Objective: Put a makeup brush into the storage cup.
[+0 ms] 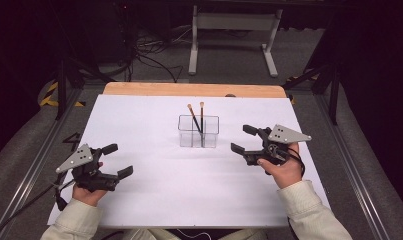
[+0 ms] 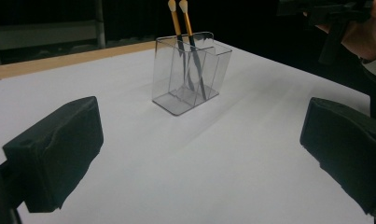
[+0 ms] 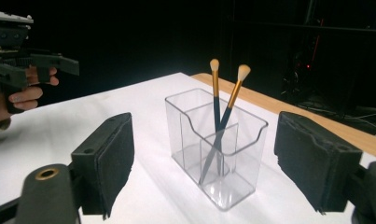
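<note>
A clear plastic holder [image 1: 199,132] with inner dividers stands upright in the middle of the white table top [image 1: 154,195]. Two brushes [image 1: 198,119] with black handles, gold ferrules and pale tips lean in it, crossing low down [image 3: 221,116] [image 2: 182,23]. My right gripper [image 1: 240,138] hovers just right of the holder, apart from it and pointing at it. Its jaws are open, with the holder [image 3: 218,144] seen beyond them. My left gripper [image 1: 119,160] rests near the table's front left, open, with nothing between its pads [image 2: 59,149]. The holder [image 2: 190,74] stands well ahead of it.
The table's far edge is bare wood [image 1: 189,89]. Beyond it, on the floor, stand a white metal frame [image 1: 234,35] and loose cables [image 1: 149,55]. Dark rails [image 1: 354,150] run along both sides of the table. The other hand's gripper [image 3: 17,51] shows far off.
</note>
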Motion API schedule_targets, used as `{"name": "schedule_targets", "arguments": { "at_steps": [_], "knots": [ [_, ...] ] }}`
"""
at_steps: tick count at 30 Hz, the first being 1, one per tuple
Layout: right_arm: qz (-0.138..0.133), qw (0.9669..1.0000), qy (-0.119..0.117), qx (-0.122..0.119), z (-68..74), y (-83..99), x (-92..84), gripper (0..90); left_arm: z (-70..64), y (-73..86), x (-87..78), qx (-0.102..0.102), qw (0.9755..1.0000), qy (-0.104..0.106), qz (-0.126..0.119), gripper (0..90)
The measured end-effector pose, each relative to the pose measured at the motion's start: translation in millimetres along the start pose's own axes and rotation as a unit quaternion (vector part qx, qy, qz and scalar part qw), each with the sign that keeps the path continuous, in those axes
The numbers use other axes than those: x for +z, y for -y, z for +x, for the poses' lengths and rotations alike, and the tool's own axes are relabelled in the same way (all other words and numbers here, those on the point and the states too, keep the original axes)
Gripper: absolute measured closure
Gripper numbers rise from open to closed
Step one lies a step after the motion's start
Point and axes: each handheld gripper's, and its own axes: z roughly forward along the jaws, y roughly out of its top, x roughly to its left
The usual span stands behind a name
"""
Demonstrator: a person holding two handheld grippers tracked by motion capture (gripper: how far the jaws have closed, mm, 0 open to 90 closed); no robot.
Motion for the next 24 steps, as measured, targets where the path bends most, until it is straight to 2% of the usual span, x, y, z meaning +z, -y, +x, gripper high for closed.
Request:
{"name": "schedule_targets", "arguments": {
  "at_steps": [4, 9, 17, 24],
  "knots": [
    [0.008, 1.0000, -0.002, -0.001, 0.3, 5.9, -4.8, 20.5, -2.4, 0.7, -0.3, 0.006, 1.0000, 0.006, 0.000, 0.0],
    [0.014, 0.9999, -0.002, -0.008, 2.1, 16.6, -11.1, 19.2, -2.7, 3.8, -1.5, 0.003, 1.0000, 0.009, 0.002, 0.0],
    [0.006, 1.0000, -0.001, 0.004, 0.1, 30.2, -16.6, 18.2, -3.0, 6.6, -2.7, 0.002, 0.9999, 0.011, -0.001, 0.0],
    [0.009, 1.0000, 0.002, 0.002, -1.3, 41.3, -15.3, 17.8, -1.5, 10.6, 0.7, 0.006, 0.9999, 0.010, 0.004, 0.0]
  ]
}}
